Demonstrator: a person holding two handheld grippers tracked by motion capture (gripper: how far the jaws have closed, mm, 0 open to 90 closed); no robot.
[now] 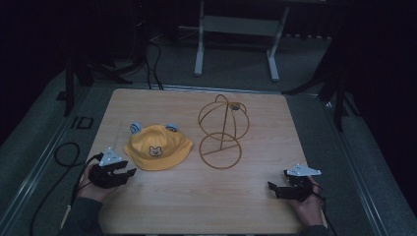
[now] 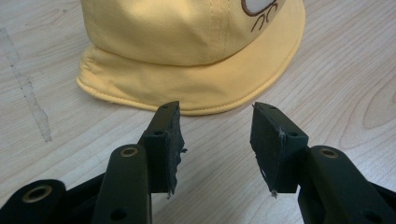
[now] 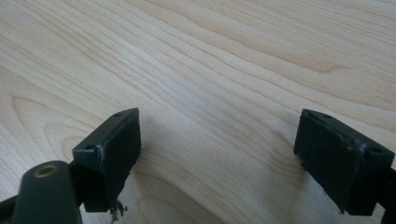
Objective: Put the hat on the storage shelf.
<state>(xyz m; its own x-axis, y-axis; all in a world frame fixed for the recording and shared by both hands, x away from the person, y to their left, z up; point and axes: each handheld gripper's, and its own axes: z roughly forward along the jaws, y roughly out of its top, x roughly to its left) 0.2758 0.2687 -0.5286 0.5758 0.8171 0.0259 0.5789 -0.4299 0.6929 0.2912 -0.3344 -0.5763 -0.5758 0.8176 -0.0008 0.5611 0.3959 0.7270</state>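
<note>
Bare table (image 1: 196, 196) lies open between the left tool (image 1: 129, 173) and the right tool (image 1: 273, 189). The yellow bear hat (image 1: 157, 147) sits just ahead of the left tool; the wire hat stand (image 1: 221, 130) stands close beside the hat, narrowing the passage between them.

A dim recording lab is showing itself: black curtains (image 1: 378, 44) surrounding a wooden surface (image 1: 162, 101), cables (image 1: 152, 64) trailing over grey floor (image 1: 236, 64).

The floor (image 1: 59, 128) beside the table's (image 1: 196, 196) far left corner has the letters "ID" (image 1: 81, 122) on it. No other words can be read.
</note>
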